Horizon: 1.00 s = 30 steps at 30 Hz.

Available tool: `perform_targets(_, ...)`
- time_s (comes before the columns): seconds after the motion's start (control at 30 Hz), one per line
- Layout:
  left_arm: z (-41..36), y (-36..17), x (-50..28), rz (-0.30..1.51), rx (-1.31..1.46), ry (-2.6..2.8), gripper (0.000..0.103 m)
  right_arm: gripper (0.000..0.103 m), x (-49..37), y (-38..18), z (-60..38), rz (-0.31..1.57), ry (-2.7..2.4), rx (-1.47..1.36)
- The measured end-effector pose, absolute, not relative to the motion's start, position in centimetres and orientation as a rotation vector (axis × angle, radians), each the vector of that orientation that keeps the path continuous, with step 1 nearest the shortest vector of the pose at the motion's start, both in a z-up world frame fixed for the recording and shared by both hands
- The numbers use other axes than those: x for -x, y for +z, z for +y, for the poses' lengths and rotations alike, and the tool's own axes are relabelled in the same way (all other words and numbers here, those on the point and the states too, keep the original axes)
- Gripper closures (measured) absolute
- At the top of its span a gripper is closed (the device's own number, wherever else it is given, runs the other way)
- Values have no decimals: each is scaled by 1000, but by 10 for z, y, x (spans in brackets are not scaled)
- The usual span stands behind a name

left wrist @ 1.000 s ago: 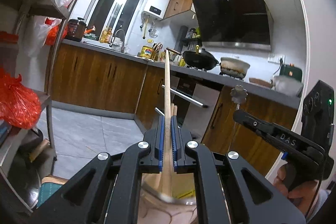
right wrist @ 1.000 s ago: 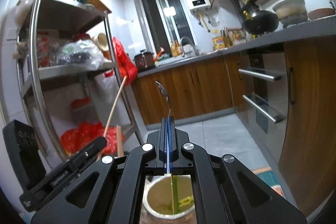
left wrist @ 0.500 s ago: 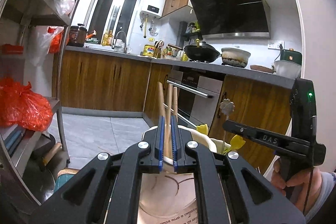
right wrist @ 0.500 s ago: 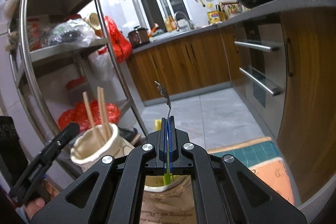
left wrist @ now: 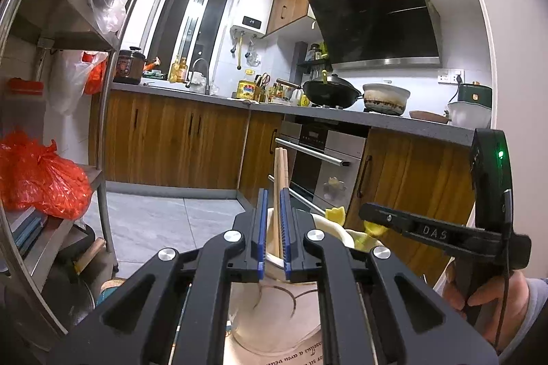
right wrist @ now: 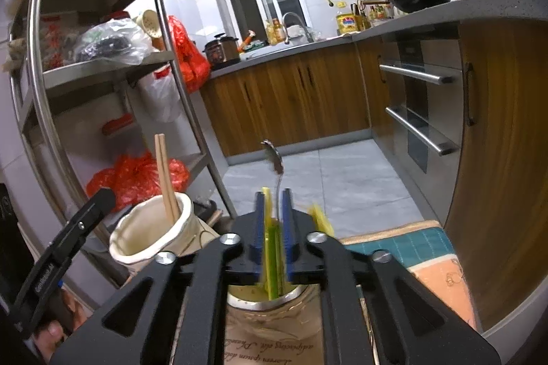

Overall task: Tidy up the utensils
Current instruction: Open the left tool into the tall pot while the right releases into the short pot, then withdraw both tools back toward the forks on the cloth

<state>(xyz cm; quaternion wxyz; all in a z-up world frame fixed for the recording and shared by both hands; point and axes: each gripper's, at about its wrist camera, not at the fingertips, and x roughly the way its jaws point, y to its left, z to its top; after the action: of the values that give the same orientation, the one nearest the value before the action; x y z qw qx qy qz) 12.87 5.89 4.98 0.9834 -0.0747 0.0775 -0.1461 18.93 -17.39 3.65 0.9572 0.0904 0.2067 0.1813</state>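
Note:
Wooden chopsticks (left wrist: 281,173) stand in a cream ceramic holder (left wrist: 270,306); it also shows in the right wrist view (right wrist: 150,235) with the chopsticks (right wrist: 166,183). My left gripper (left wrist: 273,204) is open, its blue pads apart on either side of the chopsticks. My right gripper (right wrist: 273,204) is open above a second holder with a metal rim (right wrist: 270,303). A metal spoon (right wrist: 274,159) and yellow-green utensils (right wrist: 272,259) stand in that holder between the pads.
A steel shelf rack (right wrist: 171,63) with red bags (left wrist: 37,180) stands at the left. Wooden cabinets and an oven (left wrist: 318,159) line the far side. A teal and orange mat (right wrist: 411,248) lies on the floor.
My left gripper let go of the chopsticks, which dropped into the cream holder. My right gripper opened and released the spoon into the other holder. Both views tilted more level.

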Motion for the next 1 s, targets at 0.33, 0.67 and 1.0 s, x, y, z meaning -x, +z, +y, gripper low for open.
perform_targets(0.33, 58, 59, -115, 278, 126, -236, 95, 87, -147, 59, -194, 410, 342, -149)
perform_targets(0.67, 53, 53, -78, 350, 98, -217, 71, 68, -99, 61, -227, 408, 310, -133)
perform_targets(1.0, 36, 36, -47, 394, 38, -203, 18, 22, -83, 43, -276, 482, 196, -154)
